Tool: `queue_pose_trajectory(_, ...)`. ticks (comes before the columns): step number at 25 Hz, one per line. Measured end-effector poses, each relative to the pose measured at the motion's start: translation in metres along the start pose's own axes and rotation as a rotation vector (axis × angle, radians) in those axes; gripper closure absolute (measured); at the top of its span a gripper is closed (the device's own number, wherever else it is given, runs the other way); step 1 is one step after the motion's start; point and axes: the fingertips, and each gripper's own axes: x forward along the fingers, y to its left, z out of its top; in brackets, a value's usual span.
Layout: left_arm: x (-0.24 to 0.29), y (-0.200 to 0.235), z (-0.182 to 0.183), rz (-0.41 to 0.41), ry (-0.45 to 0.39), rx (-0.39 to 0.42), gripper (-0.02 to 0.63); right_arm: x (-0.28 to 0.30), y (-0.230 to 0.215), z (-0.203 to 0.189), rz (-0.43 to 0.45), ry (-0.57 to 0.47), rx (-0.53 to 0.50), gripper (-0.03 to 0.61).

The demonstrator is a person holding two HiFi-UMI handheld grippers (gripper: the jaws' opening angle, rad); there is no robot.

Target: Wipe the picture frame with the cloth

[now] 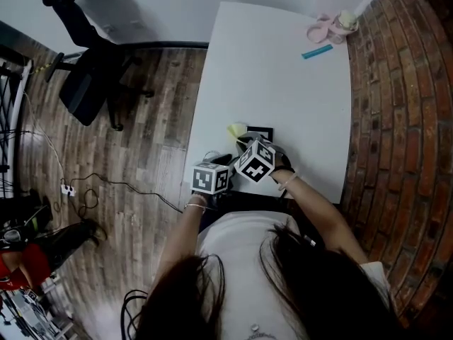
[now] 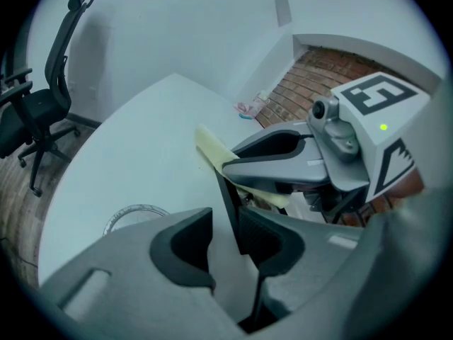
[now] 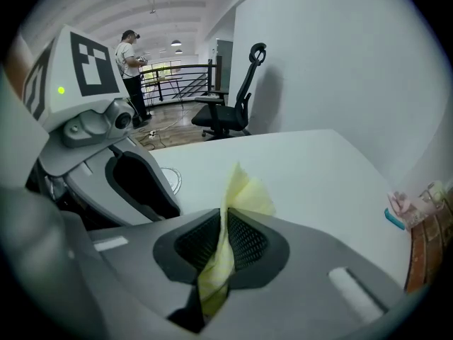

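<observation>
The black picture frame [image 1: 260,133] stands near the front edge of the white table [image 1: 283,83]. In the left gripper view its dark edge [image 2: 228,204] runs upright between the jaws of my left gripper [image 2: 225,239], which is closed on it. My right gripper [image 3: 223,239] is shut on the yellow cloth [image 3: 237,197], whose free end sticks out past the jaws. From the left gripper view the right gripper [image 2: 283,158] hangs just over the frame's top, with the cloth [image 2: 212,147] lying against it. Both marker cubes [image 1: 211,178] [image 1: 255,160] show side by side in the head view.
A brick wall [image 1: 396,119] borders the table's right side. Pink items and a cup [image 1: 329,27] and a teal strip [image 1: 316,52] lie at the far right corner. A metal ring [image 2: 134,214] lies on the table near the left gripper. An office chair [image 1: 88,83] and cables [image 1: 92,190] are on the wood floor at left.
</observation>
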Motion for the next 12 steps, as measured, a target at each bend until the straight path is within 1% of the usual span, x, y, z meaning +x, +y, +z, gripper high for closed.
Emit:
queue_pose_trajectory(8,0.002,0.0,0.0,-0.008,-0.007,-0.007,0.495,0.004,-0.015,0.005,-0.021,0.004,-0.009,0.545)
queue_pose_trajectory(12,0.002,-0.001,0.0,-0.006,-0.005,-0.005,0.495,0.006,-0.024,0.007,-0.027,0.001,0.003,0.545)
